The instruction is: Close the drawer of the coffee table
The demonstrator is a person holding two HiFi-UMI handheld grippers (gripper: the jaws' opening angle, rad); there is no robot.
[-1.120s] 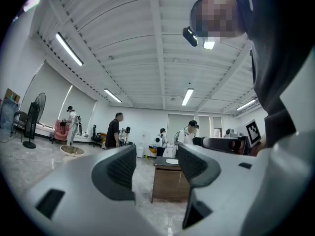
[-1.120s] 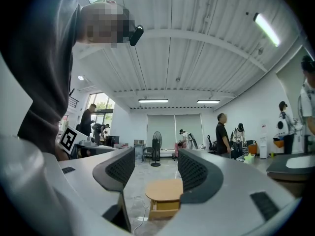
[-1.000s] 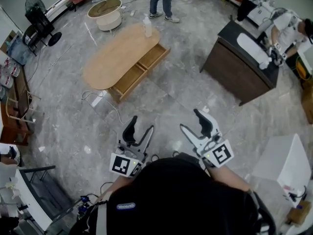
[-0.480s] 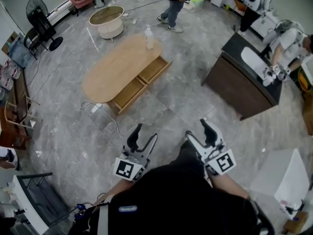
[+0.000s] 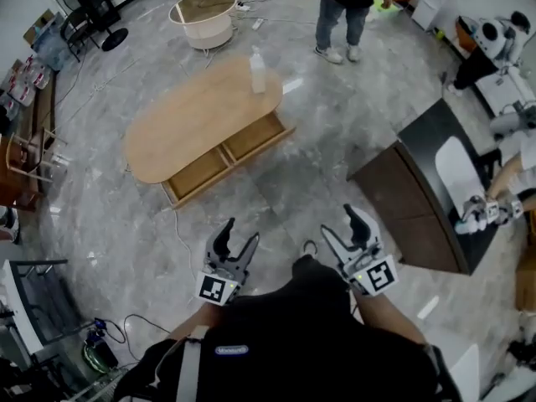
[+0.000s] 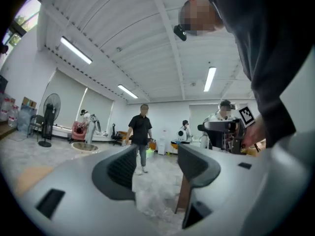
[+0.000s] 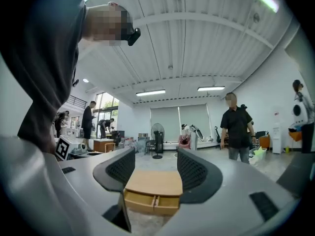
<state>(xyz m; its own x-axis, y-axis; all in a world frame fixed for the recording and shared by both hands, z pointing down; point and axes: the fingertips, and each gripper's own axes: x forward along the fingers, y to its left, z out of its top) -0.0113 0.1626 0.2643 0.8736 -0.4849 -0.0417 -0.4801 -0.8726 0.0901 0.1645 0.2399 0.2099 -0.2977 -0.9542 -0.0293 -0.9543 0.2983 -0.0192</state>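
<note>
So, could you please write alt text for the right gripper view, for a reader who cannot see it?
The right gripper, jaws apart and empty, looks straight at a wooden coffee table whose drawer is pulled out towards the camera. Behind the table is a pedestal fan, and a person in a black shirt stands at the right.

A wooden coffee table is seen on a grey floor, its drawer pulled out along the near long edge. A white bottle is stood at the table's far right end. The left gripper and right gripper are held well apart from the table, jaws apart.
</note>
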